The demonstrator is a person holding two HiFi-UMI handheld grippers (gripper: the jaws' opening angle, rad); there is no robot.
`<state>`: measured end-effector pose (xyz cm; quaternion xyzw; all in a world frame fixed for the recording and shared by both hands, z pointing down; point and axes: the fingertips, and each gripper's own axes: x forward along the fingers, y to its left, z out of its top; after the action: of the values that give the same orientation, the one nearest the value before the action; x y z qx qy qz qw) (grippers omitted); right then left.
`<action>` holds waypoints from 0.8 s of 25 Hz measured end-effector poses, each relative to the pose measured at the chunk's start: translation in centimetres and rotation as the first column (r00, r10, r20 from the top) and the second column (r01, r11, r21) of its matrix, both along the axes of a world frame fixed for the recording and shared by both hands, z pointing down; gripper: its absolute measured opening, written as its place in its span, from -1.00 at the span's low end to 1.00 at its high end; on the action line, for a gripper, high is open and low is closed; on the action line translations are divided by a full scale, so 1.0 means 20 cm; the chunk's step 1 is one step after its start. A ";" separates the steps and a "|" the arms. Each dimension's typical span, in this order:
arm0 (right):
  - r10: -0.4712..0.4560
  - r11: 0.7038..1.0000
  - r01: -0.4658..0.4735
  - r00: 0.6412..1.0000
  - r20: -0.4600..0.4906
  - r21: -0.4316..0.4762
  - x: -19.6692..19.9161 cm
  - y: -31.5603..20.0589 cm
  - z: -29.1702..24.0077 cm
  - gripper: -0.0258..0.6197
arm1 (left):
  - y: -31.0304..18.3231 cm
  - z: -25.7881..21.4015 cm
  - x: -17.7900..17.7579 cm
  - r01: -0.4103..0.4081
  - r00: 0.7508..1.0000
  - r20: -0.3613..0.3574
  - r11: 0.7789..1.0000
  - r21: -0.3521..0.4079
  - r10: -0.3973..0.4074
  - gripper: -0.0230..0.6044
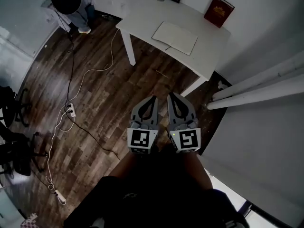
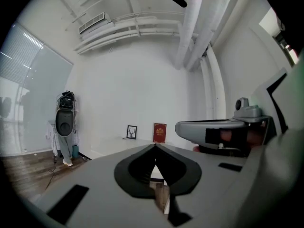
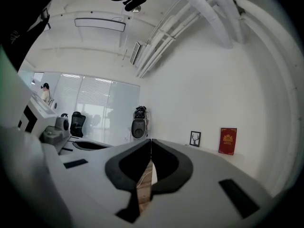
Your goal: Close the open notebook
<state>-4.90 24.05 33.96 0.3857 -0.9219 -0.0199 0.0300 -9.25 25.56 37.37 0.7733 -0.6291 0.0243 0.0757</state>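
Nearest, the head view shows the grey left gripper [image 1: 153, 99] and grey right gripper [image 1: 171, 96] side by side over the dark wooden plank floor [image 1: 109, 94], well short of the white rectangular table [image 1: 142, 18]. Each gripper view shows its own jaws closed tip to tip, holding nothing. Only the head view shows the open white notebook [image 1: 175, 37] lying flat mid-table, while the gripper views show just the small black-framed picture [image 2: 131, 132] and red hardback book [image 2: 160, 132] propped against the white wall behind the table.

white walls [image 1: 266, 37], dark wood floor [image 1: 95, 103], white table [image 1: 142, 18].
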 end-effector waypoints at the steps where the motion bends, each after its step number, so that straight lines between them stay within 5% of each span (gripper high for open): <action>1: 0.007 1.000 -0.007 1.000 -0.003 0.002 -0.01 -0.02 0.02 -0.85 | -0.01 0.00 -0.01 -0.010 1.000 -0.007 1.000 -0.002 0.010 -0.92; 13: 0.039 0.999 -0.039 0.999 0.026 -0.006 -0.07 -0.39 0.05 -0.85 | -0.32 0.11 -0.04 -0.046 0.999 0.009 0.998 -0.044 0.046 -0.92; 20: -0.001 1.000 0.001 1.000 0.010 0.004 -0.13 -0.72 0.02 -0.85 | -0.67 0.07 -0.14 0.010 1.000 0.010 0.999 -0.053 -0.010 -0.92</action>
<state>-7.49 9.64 34.40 0.3851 -0.9223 -0.0197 0.0249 -12.09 12.25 38.85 0.7676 -0.6325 0.0442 0.0934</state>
